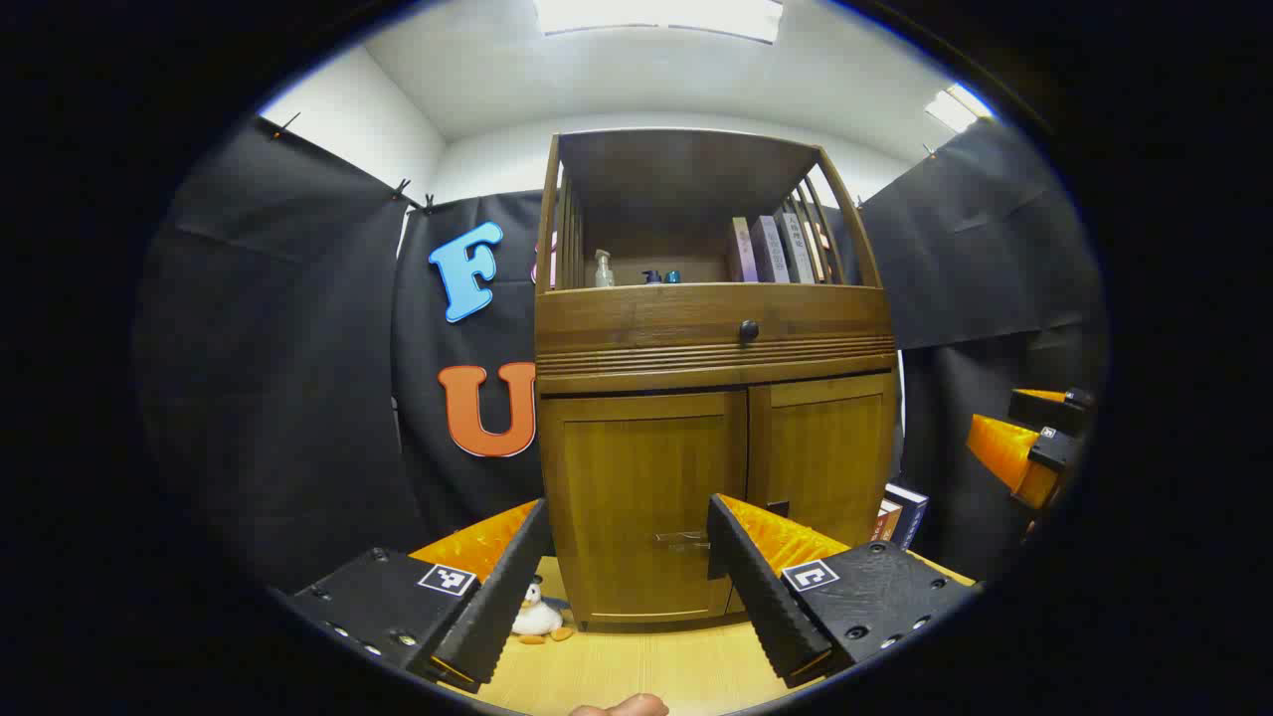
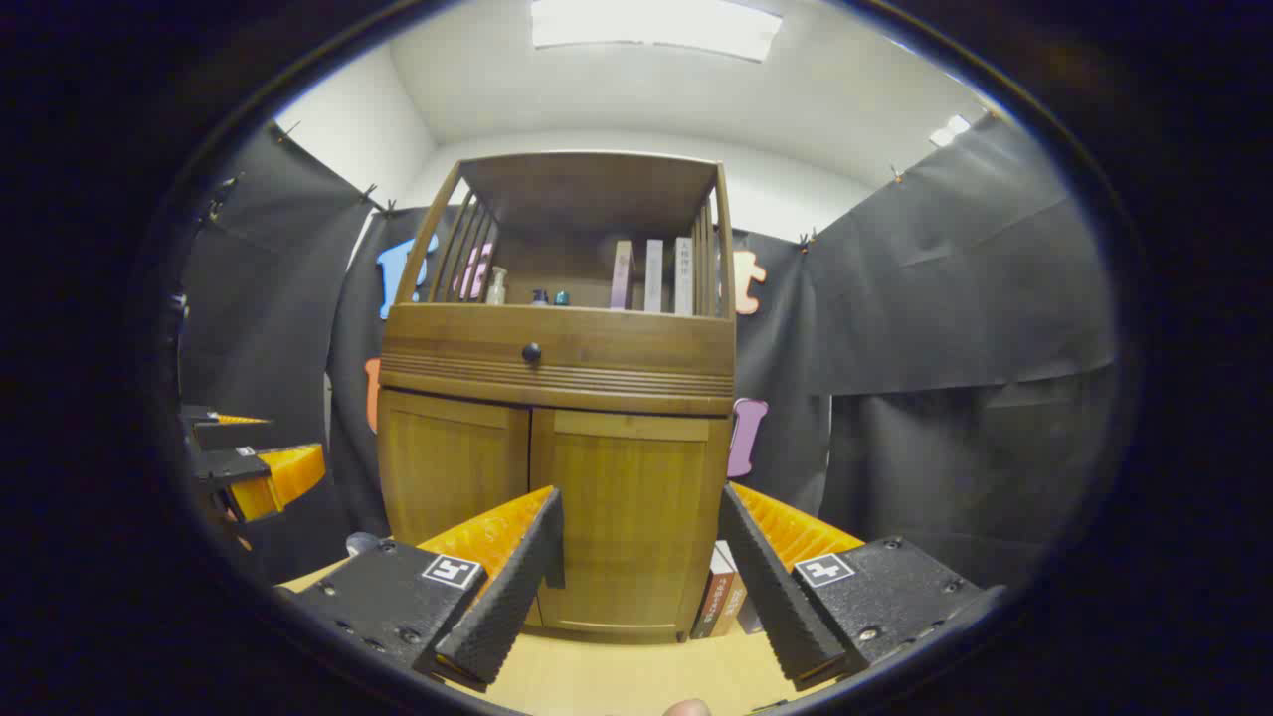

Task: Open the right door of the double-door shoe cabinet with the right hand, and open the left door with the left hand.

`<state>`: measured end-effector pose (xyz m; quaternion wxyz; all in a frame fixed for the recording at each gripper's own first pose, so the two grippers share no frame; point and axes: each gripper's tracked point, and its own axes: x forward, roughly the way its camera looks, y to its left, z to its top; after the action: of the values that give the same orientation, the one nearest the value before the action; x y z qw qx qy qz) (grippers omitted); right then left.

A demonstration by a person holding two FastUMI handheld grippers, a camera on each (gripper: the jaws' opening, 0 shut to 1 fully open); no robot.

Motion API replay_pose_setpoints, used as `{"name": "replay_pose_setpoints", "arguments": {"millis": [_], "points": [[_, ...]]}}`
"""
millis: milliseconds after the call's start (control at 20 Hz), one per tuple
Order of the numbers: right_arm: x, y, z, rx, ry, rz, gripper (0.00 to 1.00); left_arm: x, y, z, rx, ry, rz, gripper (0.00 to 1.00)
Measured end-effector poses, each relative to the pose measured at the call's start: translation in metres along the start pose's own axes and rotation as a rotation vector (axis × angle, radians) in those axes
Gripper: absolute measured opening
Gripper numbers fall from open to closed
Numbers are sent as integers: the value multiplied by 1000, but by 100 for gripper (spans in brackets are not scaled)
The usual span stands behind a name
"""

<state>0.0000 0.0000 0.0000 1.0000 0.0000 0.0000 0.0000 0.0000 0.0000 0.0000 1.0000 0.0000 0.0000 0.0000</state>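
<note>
A: Biggest thing first: where does the shoe cabinet [image 1: 711, 398] sit?

B: Centre of the left gripper view, and centre-left of the right gripper view, standing on a pale wooden floor [image 1: 636, 666]. Open shelf on top with books [image 1: 771, 249] and small bottles [image 1: 604, 268], a drawer with a dark knob [image 1: 748, 330] below that, then the two doors.

A: Doors shut?

B: Both look closed. The left door [image 1: 646, 497] fills the lower middle of the left gripper view, with a metal handle [image 1: 684, 538] low near its inner edge. The right door [image 2: 622, 517] sits lower centre in the right gripper view; I can't make out its handle there.

A: And the tongs?

B: The left gripper [image 1: 627, 582] has its jaws spread wide, holding nothing, short of the cabinet. The right gripper [image 2: 636, 587] is likewise wide open and empty, framing the right door.

A: So which step?

B: I'd judge the approach, before any contact. Next, the right gripper needs to reach the right door's inner edge, close on its handle, and pull outward.

A: Small stuff?

B: A toy duck [image 1: 537, 619] at the cabinet's lower left corner.
</note>
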Motion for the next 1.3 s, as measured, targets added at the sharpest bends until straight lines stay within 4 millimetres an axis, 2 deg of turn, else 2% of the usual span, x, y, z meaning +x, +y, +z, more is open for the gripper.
{"name": "replay_pose_setpoints", "arguments": {"millis": [50,200,450,650,800,850,900,1150,1300], "points": [[0,-1,-1,-1,3,3,99,1,-2,-1,-9,7,0,96],[4,1,-2,-5,11,16,100,1,-3,-4,-14,16,7,96],[6,7,2,-11,1,39,99,-1,-7,6,-11,-20,19,96],[13,6,-1,-8,12,50,100,0,-7,4,-1,-18,26,96],[20,10,-8,-9,29,66,100,0,-7,2,4,-16,32,96],[24,13,-11,-11,34,74,99,0,-10,1,5,-16,31,100],[29,15,-15,-13,42,79,99,0,-11,0,5,-16,31,96],[45,27,-36,10,75,119,100,0,-12,-3,18,-24,44,96],[60,32,-49,14,99,130,99,0,-11,-4,21,-30,60,96]]}}
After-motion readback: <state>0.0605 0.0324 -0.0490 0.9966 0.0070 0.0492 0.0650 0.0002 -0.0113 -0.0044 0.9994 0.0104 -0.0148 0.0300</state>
